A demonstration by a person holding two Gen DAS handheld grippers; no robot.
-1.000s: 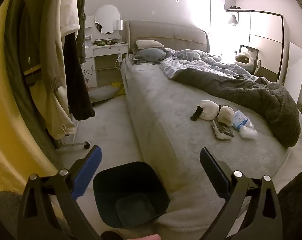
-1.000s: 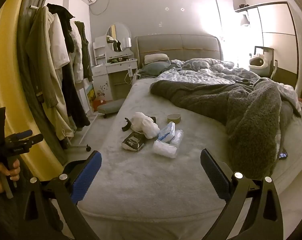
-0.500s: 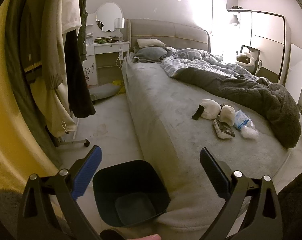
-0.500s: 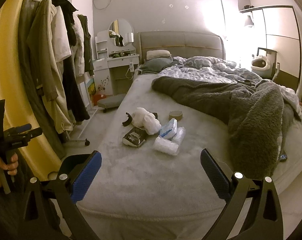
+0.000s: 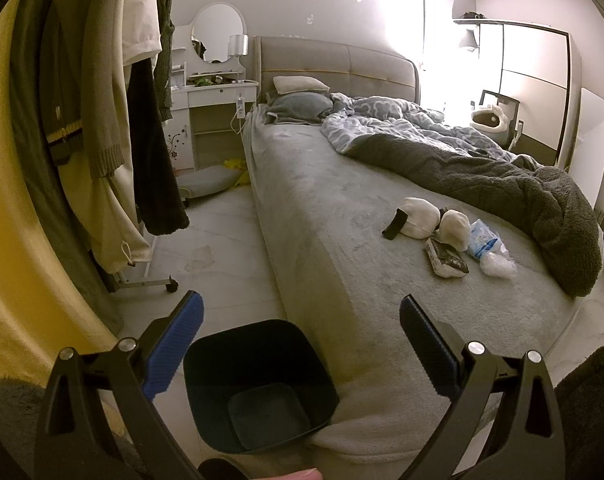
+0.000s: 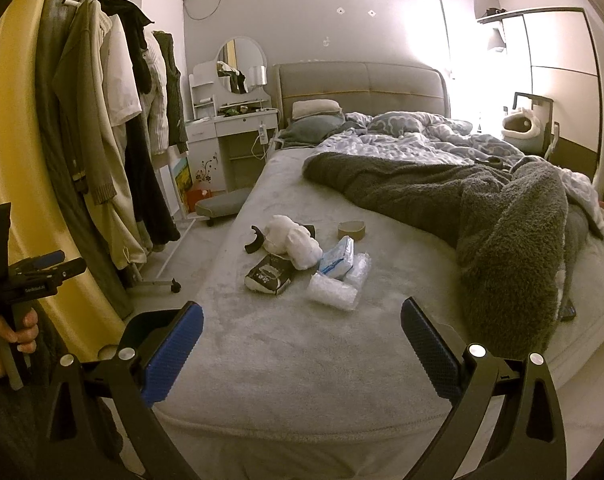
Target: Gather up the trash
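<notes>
Left wrist view: the left hand-held gripper hangs with jaws apart, empty, directly above the dark bin at the bed corner. Right wrist view: the right hand-held gripper, also spread and empty, faces the trash pile just ahead on the bed; approach step, next it likely must reach forward and close on one piece

A big grey bed with a soft cover. On top: a dark fuzzy blanket, a blue quilt, two pillows, and a small heap of trash near the middle. Beside the bed, on the floor: a dark bin.
</notes>
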